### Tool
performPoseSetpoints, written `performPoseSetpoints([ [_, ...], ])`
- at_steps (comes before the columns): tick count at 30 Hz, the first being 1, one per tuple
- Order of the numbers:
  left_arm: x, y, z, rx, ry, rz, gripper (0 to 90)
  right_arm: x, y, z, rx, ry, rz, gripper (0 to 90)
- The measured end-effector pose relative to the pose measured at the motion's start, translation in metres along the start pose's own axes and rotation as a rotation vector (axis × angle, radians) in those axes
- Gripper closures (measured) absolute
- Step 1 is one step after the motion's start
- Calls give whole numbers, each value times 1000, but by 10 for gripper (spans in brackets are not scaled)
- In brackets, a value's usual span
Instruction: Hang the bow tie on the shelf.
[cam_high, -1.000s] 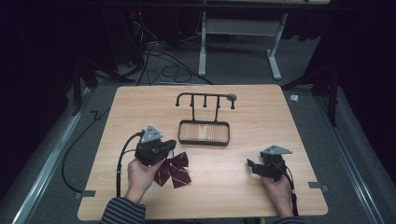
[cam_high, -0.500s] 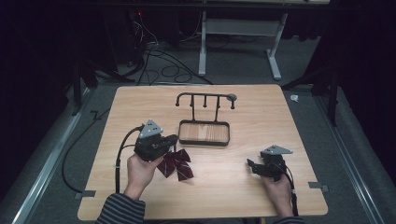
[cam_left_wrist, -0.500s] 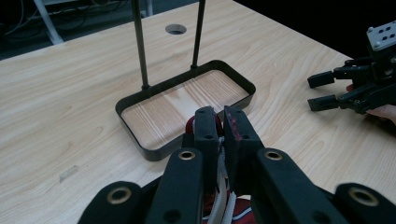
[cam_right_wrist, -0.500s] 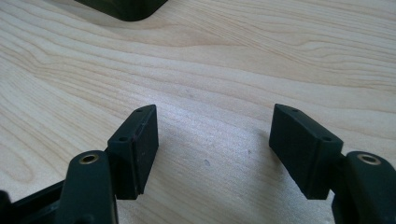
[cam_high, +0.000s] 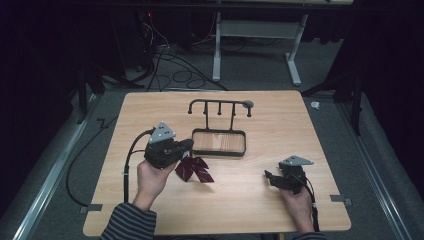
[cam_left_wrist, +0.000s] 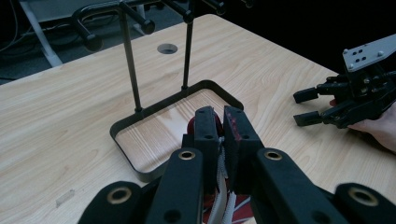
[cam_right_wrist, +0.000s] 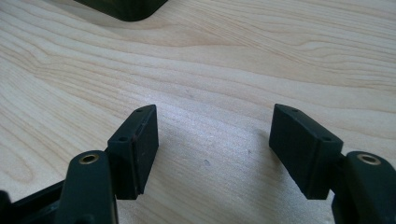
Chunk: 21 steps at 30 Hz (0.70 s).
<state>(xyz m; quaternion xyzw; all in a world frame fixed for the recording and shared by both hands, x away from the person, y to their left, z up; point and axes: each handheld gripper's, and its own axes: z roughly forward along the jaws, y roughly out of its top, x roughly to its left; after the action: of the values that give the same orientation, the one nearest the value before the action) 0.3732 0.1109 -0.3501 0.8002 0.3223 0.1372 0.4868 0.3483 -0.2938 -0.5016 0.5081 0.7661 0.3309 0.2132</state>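
**A:** Bow tie (cam_high: 193, 169), dark red plaid, is pinched in the left gripper (cam_high: 186, 148); it hangs from the closed jaws with its lower wings on or just above the table (cam_high: 150, 110), can't tell which; in the left gripper view you see red fabric and a white ribbed strap (cam_left_wrist: 223, 205) squeezed between the pads

**B:** yep; and where's that relative to the rack?

**A:** just beside the near left corner of the black stand (cam_high: 219, 142); that one's got a shallow rectangular tray at the base and two thin posts up to a bar with short pegs; the tie is outside the tray, on the person's side

**B:** and over on the right?

**A:** right gripper (cam_high: 270, 178) sits low over the table near the front right, well apart from the tie and the stand; jaws spread wide, nothing but bare wood between them in the right gripper view; a corner of the tray peeks in at the top there
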Motion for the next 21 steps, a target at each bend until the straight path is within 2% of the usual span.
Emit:
performPoseSetpoints([
  [9,-2,11,0,-18,-21,8,846,0,0,0,0,0,0,340],
  [12,-3,18,1,-18,-27,24,847,0,0,0,0,0,0,341],
  [21,-5,28,7,-16,-45,37,847,0,0,0,-3,2,2,340],
])
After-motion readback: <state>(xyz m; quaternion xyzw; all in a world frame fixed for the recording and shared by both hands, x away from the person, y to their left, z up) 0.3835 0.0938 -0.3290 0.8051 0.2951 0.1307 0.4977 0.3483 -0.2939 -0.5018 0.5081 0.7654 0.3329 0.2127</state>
